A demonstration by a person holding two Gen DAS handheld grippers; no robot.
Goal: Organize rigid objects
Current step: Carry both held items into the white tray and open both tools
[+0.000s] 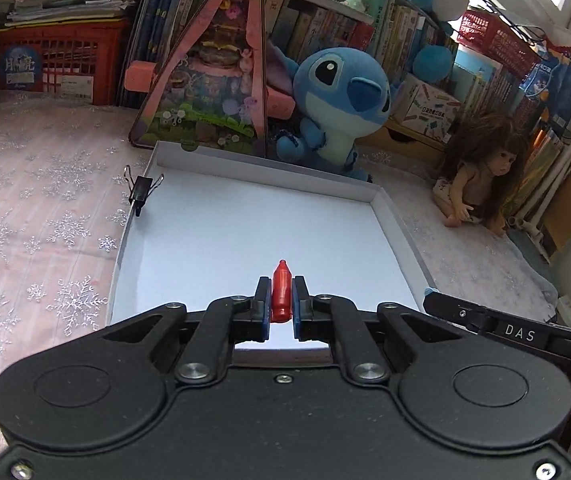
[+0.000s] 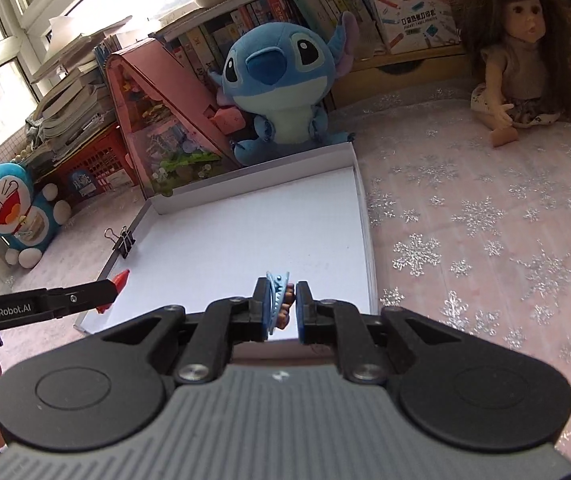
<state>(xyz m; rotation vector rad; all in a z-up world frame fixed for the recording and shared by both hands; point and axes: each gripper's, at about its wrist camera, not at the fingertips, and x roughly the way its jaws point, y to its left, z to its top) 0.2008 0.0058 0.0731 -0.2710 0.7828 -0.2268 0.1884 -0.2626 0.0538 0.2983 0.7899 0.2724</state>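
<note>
A shallow white box lid [image 1: 395, 222] lies on the snowflake cloth; it also shows in the right wrist view [image 2: 361, 200]. My left gripper [image 1: 281, 290] is shut on a red crayon-shaped piece [image 1: 281, 294], held over the lid's near part; the same piece [image 2: 119, 279] shows at the lid's left edge in the right wrist view. My right gripper [image 2: 281, 294] is shut on a light blue toothed hair clip [image 2: 277, 290] over the lid's near edge. A black binder clip [image 1: 141, 192] is clamped on the lid's left wall, seen also in the right wrist view [image 2: 123, 242].
A blue Stitch plush [image 1: 341, 100] and a pink triangular toy house [image 1: 209, 72] stand behind the lid. A long-haired doll [image 1: 481, 172] sits to the right. A Doraemon plush [image 2: 9, 208], a red crate [image 1: 57, 64] and shelves of books line the back.
</note>
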